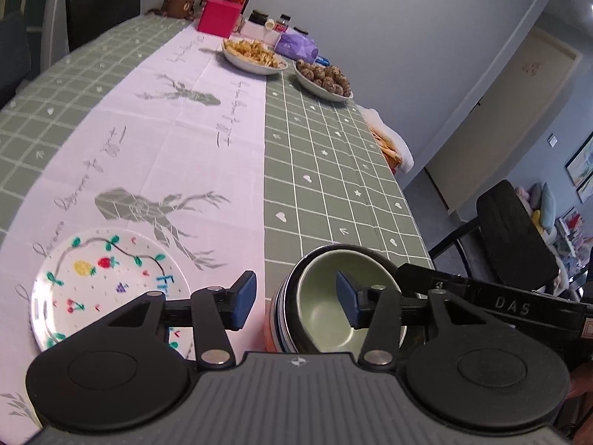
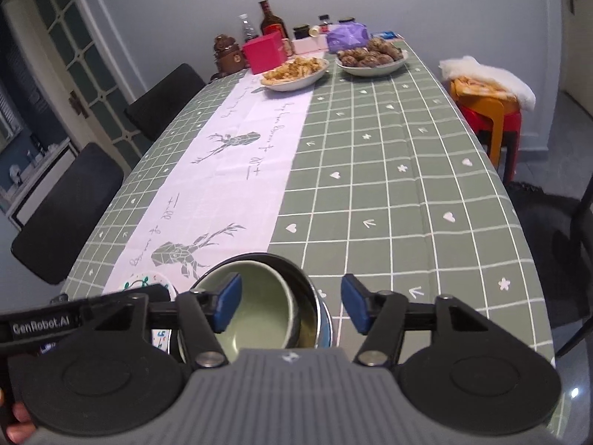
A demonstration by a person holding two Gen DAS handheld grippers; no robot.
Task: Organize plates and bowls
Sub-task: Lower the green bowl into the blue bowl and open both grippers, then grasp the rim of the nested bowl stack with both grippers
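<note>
On the left of the left wrist view a white plate painted with fruit (image 1: 107,285) lies flat on the pale runner of the worktop (image 1: 333,170), near its close edge. The right wrist view shows only a sliver of this plate (image 2: 148,282), behind the strap of the other gripper. To the right of the plate stands a stack of bowls, a green bowl (image 1: 333,296) nested in a dark-rimmed bowl (image 1: 292,285); the left view shows the stack's striped side, while the right view looks into the green bowl (image 2: 259,296) and shows a blue outer wall of the stack (image 2: 326,326).

At the far end sit a dish of fries (image 1: 255,55) and a dish of round brown food (image 1: 326,79), with a pink box (image 1: 218,15) and bottles behind. Only the right view shows the orange and red stools (image 2: 493,111) under a white fleece; only the left view shows a doorway and a framed picture on the right wall.

The left gripper (image 1: 296,302) has its jaws apart: the left pad hangs over the runner, the right pad over the green bowl's hollow, the stack's rim between them, nothing clamped. The right gripper (image 2: 292,306) also stands apart, its left pad over the green bowl and its right pad over the bare checked cloth, holding nothing. Whether either pad touches the bowl I cannot tell.
</note>
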